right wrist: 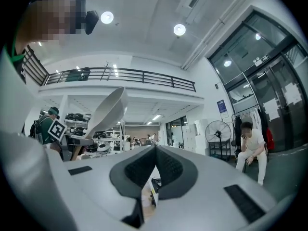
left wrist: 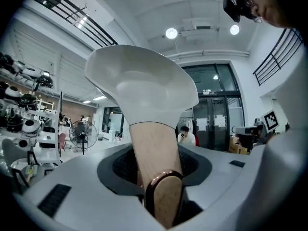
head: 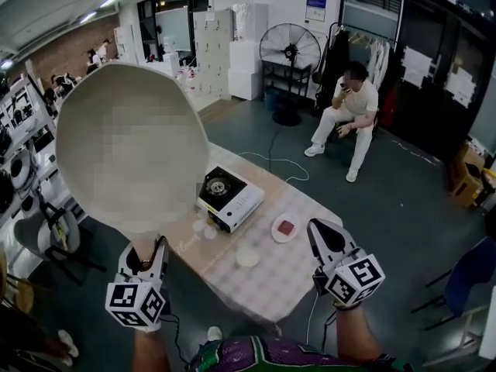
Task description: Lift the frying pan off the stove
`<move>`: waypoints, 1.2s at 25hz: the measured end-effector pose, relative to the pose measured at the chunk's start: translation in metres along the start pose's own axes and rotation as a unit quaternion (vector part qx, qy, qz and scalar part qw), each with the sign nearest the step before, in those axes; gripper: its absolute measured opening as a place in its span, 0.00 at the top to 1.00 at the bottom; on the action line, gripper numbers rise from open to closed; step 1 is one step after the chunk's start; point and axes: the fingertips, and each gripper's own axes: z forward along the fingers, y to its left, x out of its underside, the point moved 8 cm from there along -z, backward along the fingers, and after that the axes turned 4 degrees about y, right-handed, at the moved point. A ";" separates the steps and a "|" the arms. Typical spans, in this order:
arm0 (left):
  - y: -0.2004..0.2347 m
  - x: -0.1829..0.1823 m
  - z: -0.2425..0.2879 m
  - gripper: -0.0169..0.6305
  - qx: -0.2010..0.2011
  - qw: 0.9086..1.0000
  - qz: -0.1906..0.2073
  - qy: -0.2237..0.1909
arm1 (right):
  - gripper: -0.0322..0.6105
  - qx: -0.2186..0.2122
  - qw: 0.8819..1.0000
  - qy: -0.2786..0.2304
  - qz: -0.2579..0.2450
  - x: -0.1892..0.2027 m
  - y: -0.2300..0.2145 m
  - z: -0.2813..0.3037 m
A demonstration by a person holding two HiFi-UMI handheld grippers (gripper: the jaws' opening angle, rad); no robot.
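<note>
The white frying pan (head: pixel 132 146) is raised high in the air, tilted up on edge close to the head camera, well above the table. My left gripper (head: pixel 147 256) is shut on its wooden handle (left wrist: pixel 154 148), and the pan's bowl (left wrist: pixel 144 83) rises beyond the jaws. The black-and-white portable stove (head: pixel 230 198) sits on the table with nothing on its burner. My right gripper (head: pixel 322 237) hovers over the table's right side, its jaws together with nothing between them (right wrist: pixel 155 158). The right gripper view shows the lifted pan (right wrist: pixel 108 110) off to the left.
The table (head: pixel 267 285) has a checked cloth. A small plate (head: pixel 285 227) with something red on it and a white disc (head: pixel 247 257) lie near the stove. A person sits on a chair (head: pixel 349 115) beyond the table, next to a standing fan (head: pixel 290 49).
</note>
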 end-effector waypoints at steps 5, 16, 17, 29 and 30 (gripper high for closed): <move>0.014 -0.005 -0.005 0.65 -0.020 1.000 0.009 0.003 | 0.94 -0.005 1.000 -0.010 0.006 -0.002 0.004 0.012; 0.019 0.001 -0.003 0.65 -0.013 1.000 0.007 -0.004 | 0.94 0.002 1.000 -0.007 -0.005 0.005 0.010 0.017; 0.019 0.002 -0.002 0.65 -0.012 1.000 0.007 -0.004 | 0.94 0.004 1.000 -0.006 -0.004 0.006 0.010 0.017; 0.020 0.008 0.002 0.65 -0.002 1.000 0.014 0.000 | 0.94 0.011 1.000 0.001 -0.003 0.010 0.012 0.023; 0.020 0.008 0.002 0.65 -0.002 1.000 0.012 0.001 | 0.94 0.010 1.000 0.002 -0.003 0.010 0.012 0.023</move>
